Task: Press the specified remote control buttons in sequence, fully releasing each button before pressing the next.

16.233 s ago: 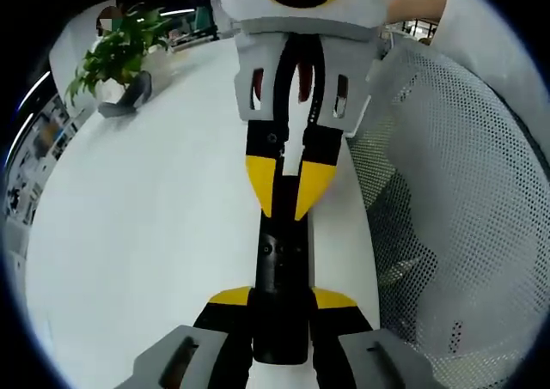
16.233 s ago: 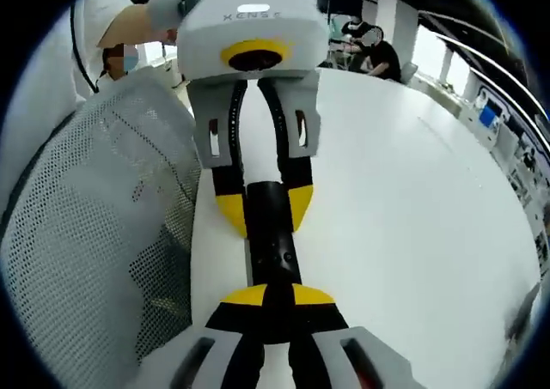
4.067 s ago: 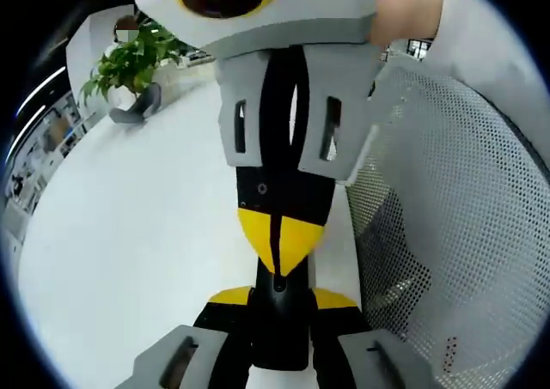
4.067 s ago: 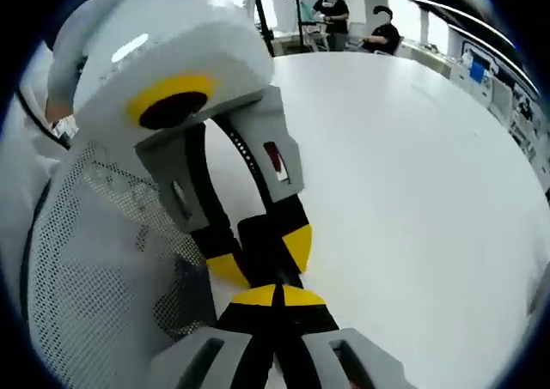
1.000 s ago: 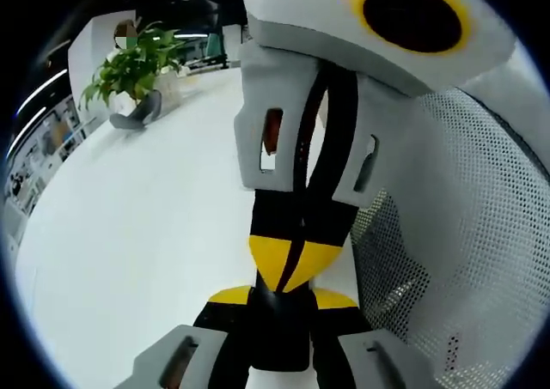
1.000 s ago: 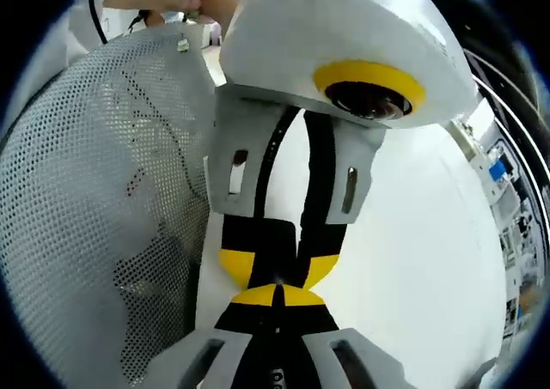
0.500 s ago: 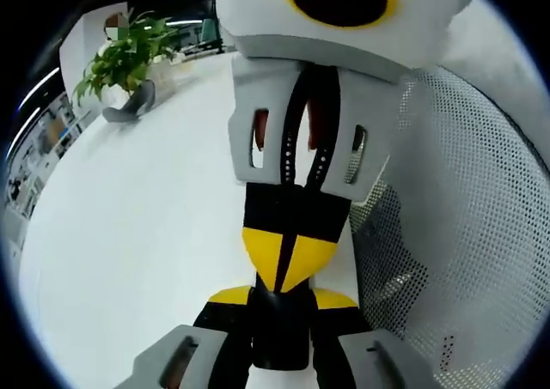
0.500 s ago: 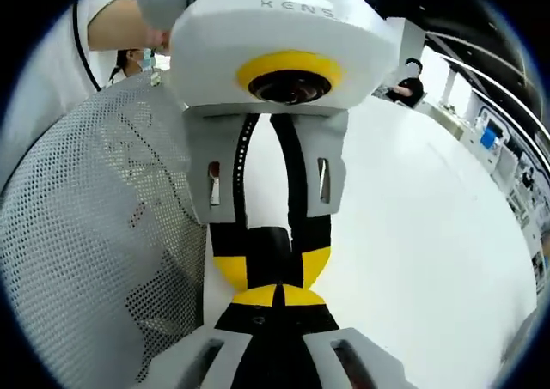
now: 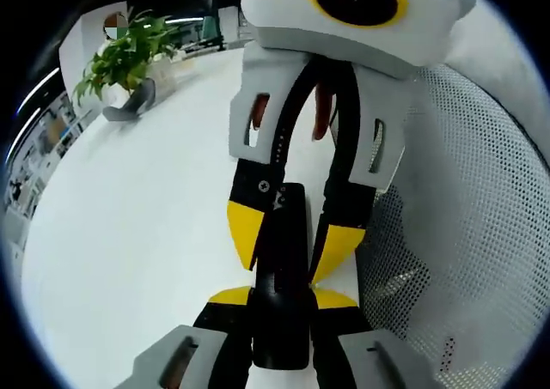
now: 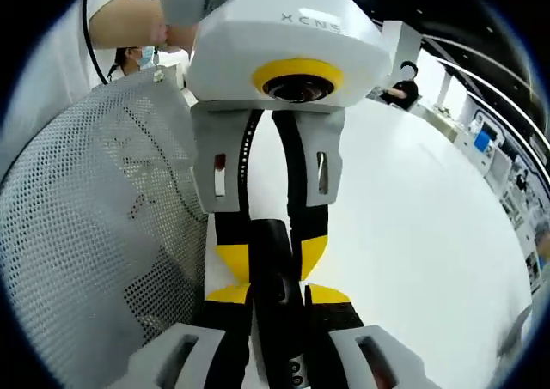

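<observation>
Black remote (image 9: 279,260) looks stiff, light, slick; L gripper (image 9: 279,299) clamps its end. R gripper (image 10: 277,296) spread wide astride it, no squeeze.

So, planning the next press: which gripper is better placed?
Probably the right. The left gripper is shut on the remote, steadying it, while the right gripper straddles it with jaws open, free to press.

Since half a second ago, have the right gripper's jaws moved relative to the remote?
Yes. In the left gripper view, the right gripper has opened; its yellow tips now straddle the remote, which stays put.
</observation>
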### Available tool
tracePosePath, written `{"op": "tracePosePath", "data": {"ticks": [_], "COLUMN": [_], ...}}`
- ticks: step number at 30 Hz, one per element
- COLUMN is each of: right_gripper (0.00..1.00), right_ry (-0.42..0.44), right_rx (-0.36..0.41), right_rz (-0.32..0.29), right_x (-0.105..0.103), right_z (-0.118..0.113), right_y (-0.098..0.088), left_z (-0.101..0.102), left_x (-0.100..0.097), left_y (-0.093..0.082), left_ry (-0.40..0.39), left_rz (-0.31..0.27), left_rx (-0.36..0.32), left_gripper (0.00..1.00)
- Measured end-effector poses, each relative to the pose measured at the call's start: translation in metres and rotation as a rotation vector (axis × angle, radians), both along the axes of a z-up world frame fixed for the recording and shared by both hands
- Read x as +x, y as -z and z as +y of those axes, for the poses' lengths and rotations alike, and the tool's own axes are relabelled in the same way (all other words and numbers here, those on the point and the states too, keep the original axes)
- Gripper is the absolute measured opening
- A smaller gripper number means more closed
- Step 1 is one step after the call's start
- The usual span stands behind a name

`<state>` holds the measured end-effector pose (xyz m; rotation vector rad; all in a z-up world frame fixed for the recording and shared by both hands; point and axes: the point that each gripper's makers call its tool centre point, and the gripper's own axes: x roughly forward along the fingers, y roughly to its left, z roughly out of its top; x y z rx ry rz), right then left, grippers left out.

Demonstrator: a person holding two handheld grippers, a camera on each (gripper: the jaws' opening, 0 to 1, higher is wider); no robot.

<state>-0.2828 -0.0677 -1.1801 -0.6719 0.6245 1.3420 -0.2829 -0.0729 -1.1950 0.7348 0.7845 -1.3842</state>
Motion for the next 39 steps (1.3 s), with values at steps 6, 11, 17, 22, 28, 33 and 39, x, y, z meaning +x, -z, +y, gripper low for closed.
{"op": "tracePosePath", "data": {"ticks": [6, 11, 17, 22, 28, 33, 39], "right_gripper": [0.24, 0.19, 0.17, 0.17, 0.11, 0.0, 0.2], "right_ry": [0.065, 0.07, 0.109, 0.08, 0.02, 0.074, 0.057], "right_rx": [0.018, 0.028, 0.071, 0.054, 0.009, 0.008, -0.013], "right_rz": [0.041, 0.086, 0.129, 0.106, 0.043, 0.092, 0.038], "right_x": [0.006, 0.001, 0.002, -0.001, -0.004, -0.005, -0.004], "right_z": [-0.006, -0.006, -0.004, -0.001, -0.005, -0.02, -0.015], "right_y": [0.001, 0.001, 0.001, 0.002, 0.0, -0.001, 0.002], "left_z": [0.0, 0.001, 0.0, 0.0, 0.0, 0.0, -0.001], "left_x": [0.0, 0.001, 0.0, 0.001, 0.002, 0.002, 0.003], "left_y": [0.001, 0.001, 0.0, 0.0, 0.0, 0.0, -0.001], "left_ry": [-0.004, -0.013, 0.001, 0.005, -0.024, -0.038, -0.034], "left_rz": [0.001, 0.003, -0.005, -0.002, 0.003, 0.001, 0.001], "left_rx": [0.023, 0.021, 0.02, 0.017, -0.016, -0.033, -0.03], "left_gripper": [0.24, 0.24, 0.24, 0.24, 0.24, 0.24, 0.24]}}
